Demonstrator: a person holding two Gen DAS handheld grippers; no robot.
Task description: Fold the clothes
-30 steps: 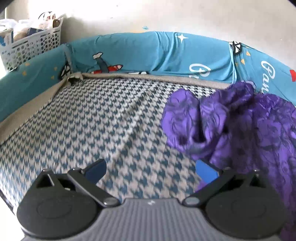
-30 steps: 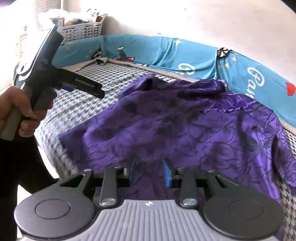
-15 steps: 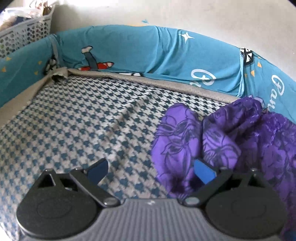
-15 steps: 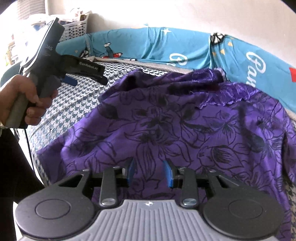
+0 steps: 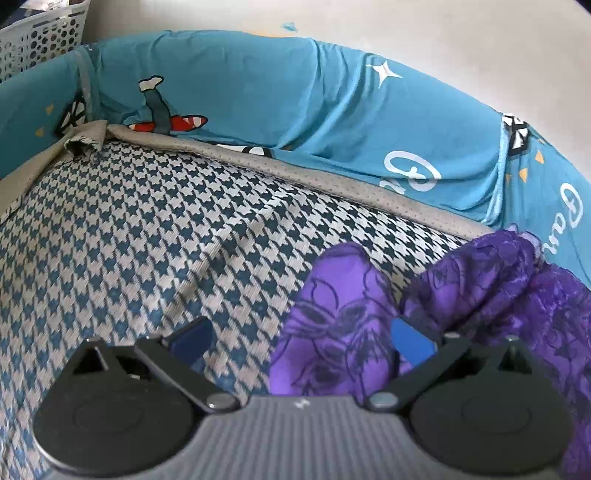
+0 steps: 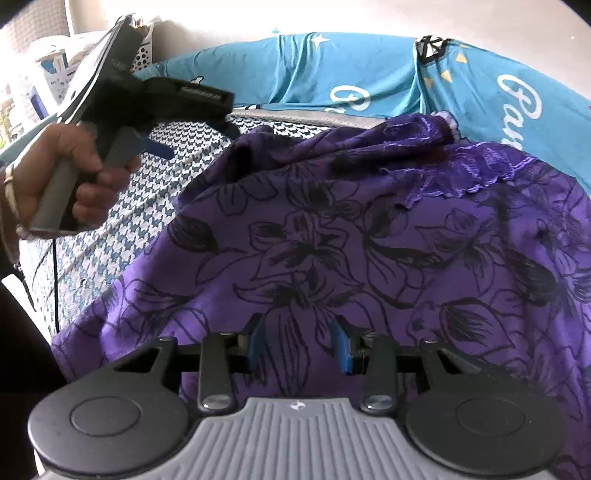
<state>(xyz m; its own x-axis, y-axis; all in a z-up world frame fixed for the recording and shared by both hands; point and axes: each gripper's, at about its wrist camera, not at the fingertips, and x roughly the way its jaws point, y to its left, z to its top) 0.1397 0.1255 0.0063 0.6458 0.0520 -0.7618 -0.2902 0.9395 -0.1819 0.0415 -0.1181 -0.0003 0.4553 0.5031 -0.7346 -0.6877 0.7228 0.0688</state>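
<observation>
A: Purple floral garment (image 6: 332, 236) spread over the right part of the bed (image 5: 155, 236), on the houndstooth cover. Long axis running from the near edge toward the far right, lace-trimmed end (image 6: 476, 173) pointing at the teal bumper (image 6: 369, 70).

B: And from the left wrist view?

A: Same garment (image 5: 343, 332) bunched at the right, a rounded fold pointing left and toward the near edge, darker lace mass behind it against the bumper (image 5: 258, 92).

B: Left gripper?

A: Left gripper (image 5: 301, 339) spread wide. Left fingertip (image 5: 190, 338) over bare houndstooth, right fingertip (image 5: 412, 341) against the purple fold. Nothing clamped between them. Seen in the right wrist view too (image 6: 162, 107), held in a hand (image 6: 70, 177) above the left part of the bed, clear of the cloth.

B: Right gripper?

A: Right gripper (image 6: 299, 343) drawn narrow, blue pads (image 6: 341, 347) close on either side of a strip of purple cloth at the near hem. Looks pinched on the garment, though hard to say for certain with the cloth filling the gap.

B: Anything else around?

A: White perforated basket (image 5: 40, 40) at the far left corner beyond the bumper, plain pale wall (image 5: 406, 26) behind. Grey strip of mattress edge (image 5: 332, 177) between cover and bumper.
</observation>
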